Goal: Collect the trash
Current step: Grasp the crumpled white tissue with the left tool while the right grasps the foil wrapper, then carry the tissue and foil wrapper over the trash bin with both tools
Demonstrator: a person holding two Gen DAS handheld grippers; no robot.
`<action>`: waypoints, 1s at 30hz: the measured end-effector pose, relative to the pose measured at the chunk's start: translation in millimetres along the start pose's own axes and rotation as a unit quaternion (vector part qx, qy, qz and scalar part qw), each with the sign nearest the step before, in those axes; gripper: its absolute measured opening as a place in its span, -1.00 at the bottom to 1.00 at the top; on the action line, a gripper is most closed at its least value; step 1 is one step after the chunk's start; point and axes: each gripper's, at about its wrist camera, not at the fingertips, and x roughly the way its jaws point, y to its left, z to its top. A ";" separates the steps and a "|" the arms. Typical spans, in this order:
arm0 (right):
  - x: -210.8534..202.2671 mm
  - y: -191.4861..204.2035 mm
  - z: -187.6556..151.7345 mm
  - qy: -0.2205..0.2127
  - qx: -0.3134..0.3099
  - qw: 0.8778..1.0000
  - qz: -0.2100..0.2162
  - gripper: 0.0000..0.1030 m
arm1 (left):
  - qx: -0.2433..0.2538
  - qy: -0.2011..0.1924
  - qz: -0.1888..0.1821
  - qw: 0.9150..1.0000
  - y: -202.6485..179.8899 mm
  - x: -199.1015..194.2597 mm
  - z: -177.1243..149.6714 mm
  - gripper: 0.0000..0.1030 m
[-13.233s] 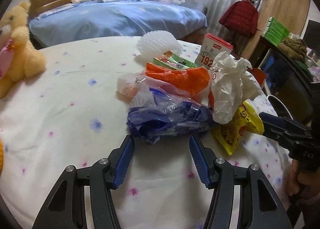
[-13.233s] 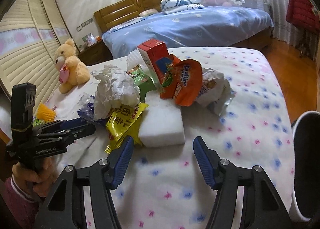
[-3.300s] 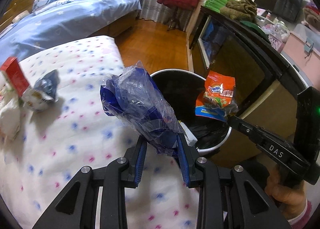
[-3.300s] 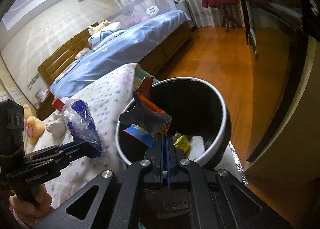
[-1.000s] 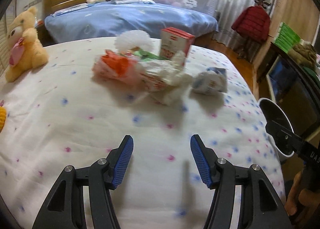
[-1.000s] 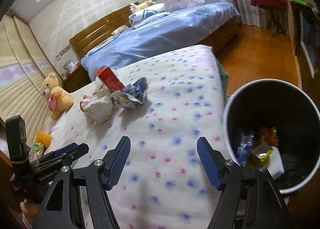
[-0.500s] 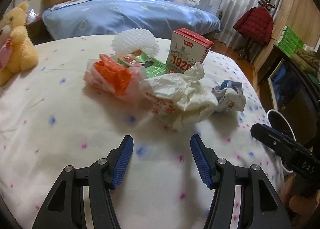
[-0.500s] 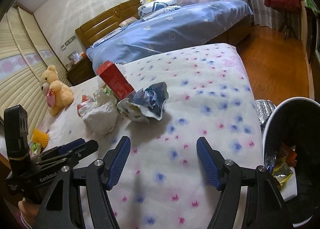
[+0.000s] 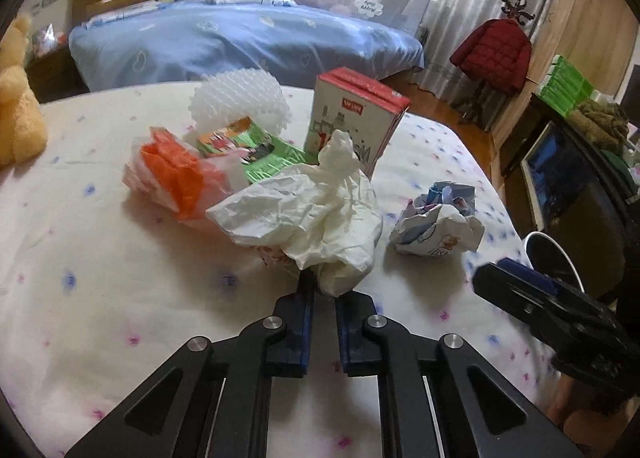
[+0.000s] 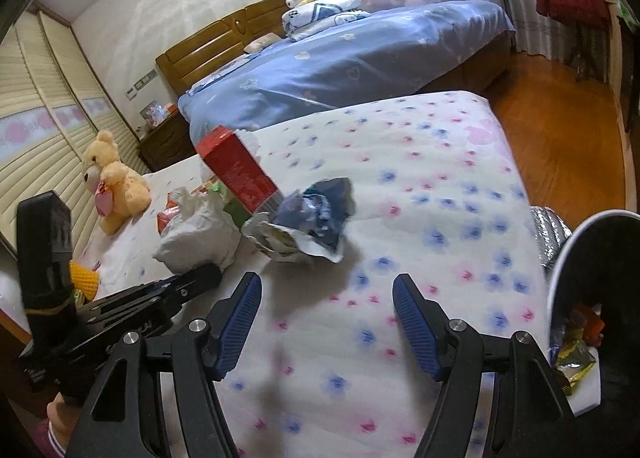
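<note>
My left gripper (image 9: 324, 290) is shut on the near edge of a crumpled white plastic bag (image 9: 316, 213), which rests on the flowered bedspread (image 9: 100, 278). Behind the bag lie an orange wrapper (image 9: 176, 173), a green packet (image 9: 256, 149), a white foam net (image 9: 240, 101) and a standing red-topped carton (image 9: 352, 117). A crumpled blue-and-white wrapper (image 9: 436, 221) lies to the right. My right gripper (image 10: 326, 298) is open and empty, just short of that wrapper (image 10: 308, 221). The white bag (image 10: 196, 230) and left gripper (image 10: 200, 282) show at its left.
A black bin with a white rim (image 10: 560, 270) stands at the bed's right edge, with trash inside; it also shows in the left wrist view (image 9: 552, 254). A teddy bear (image 10: 112, 185) sits far left. A blue bed (image 9: 240, 41) lies behind. A dark cabinet (image 9: 568, 185) is at the right.
My left gripper has moved forward to the white bag and closed on its near edge. My right gripper has come closer to the blue-and-white wrapper and stays open.
</note>
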 end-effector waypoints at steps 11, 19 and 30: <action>30.1 24.2 9.0 0.003 -0.006 0.999 -0.032 -0.31 | -0.001 0.013 -0.031 0.999 26.5 -5.9 -9.8 -0.85; 15.8 29.2 -1.4 -0.007 -0.005 1.000 -0.029 -0.90 | 0.023 0.008 -0.024 0.999 14.6 -10.5 -13.0 -0.86; -38.6 10.3 -30.9 -0.025 -0.005 0.999 -0.037 -0.90 | 0.039 0.001 -0.025 0.999 -12.2 -32.3 -29.1 -0.86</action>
